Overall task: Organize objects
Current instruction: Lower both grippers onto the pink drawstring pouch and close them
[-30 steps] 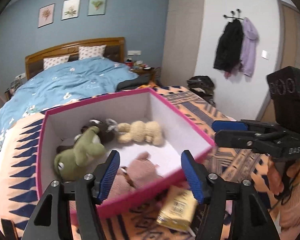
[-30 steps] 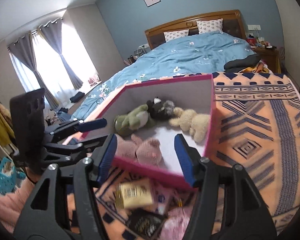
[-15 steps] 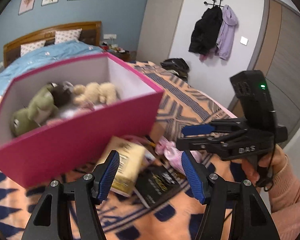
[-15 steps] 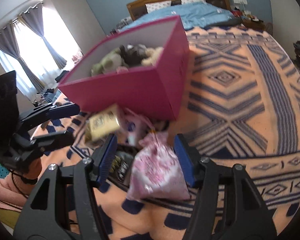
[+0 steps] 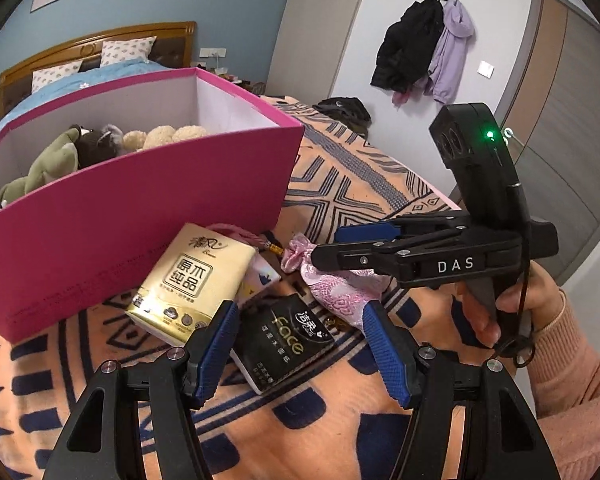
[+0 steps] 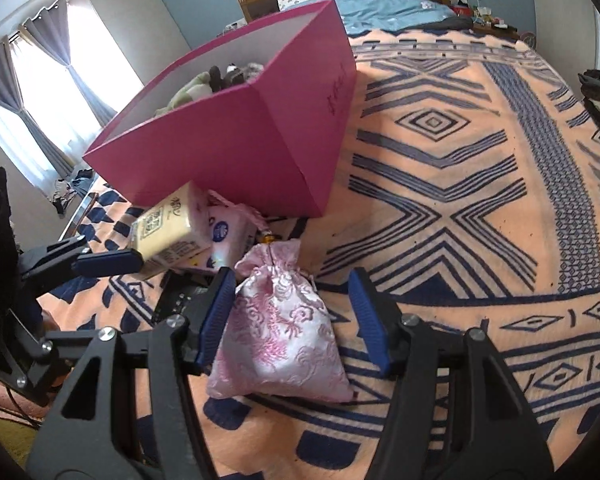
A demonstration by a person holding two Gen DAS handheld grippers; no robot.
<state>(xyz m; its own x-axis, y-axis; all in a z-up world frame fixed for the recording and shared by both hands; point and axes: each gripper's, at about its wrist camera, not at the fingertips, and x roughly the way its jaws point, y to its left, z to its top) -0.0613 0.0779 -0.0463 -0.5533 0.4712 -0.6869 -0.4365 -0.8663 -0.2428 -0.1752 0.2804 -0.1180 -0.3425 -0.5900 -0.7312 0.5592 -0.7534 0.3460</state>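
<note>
Item 1 — open magenta cardboard box [image 5: 148,216], white inside, on the orange-and-navy patterned blanket [image 6: 440,184]. Holds soft toys: green plush [image 5: 48,160], dark plush and cream plush beside it. Probably the collecting bin for this tidy-up.

Item 2 — loose pile at the box's near wall, not yet boxed:
- gold-yellow tissue pack w/ printed label [image 5: 188,280], leaning on the box wall, left of pile.
- black flat tissue pack w/ gold lettering [image 5: 284,340], nearest the left wrist cam.
- white-and-pink tissue pack w/ blue mark [image 6: 228,236], mostly under the yellow one.
- pink brocade drawstring pouch [image 6: 280,328], right of pile, neck toward the box.

Left gripper [image 5: 300,344]: blue-padded jaws about half open, empty, straddling the black pack — looks lined up for a grab.
Right gripper [image 6: 292,316]: jaws about half open, nothing gripped; pouch lies between them, left pad just beside or brushing the cloth, right pad apart.

Hard to make out: a small gold-and-dark item by the pouch's neck, a pink cord behind the yellow pack, any box contents below its wall. Only a hand [image 5: 500,304] and pink sleeve of the person are in view.
</note>
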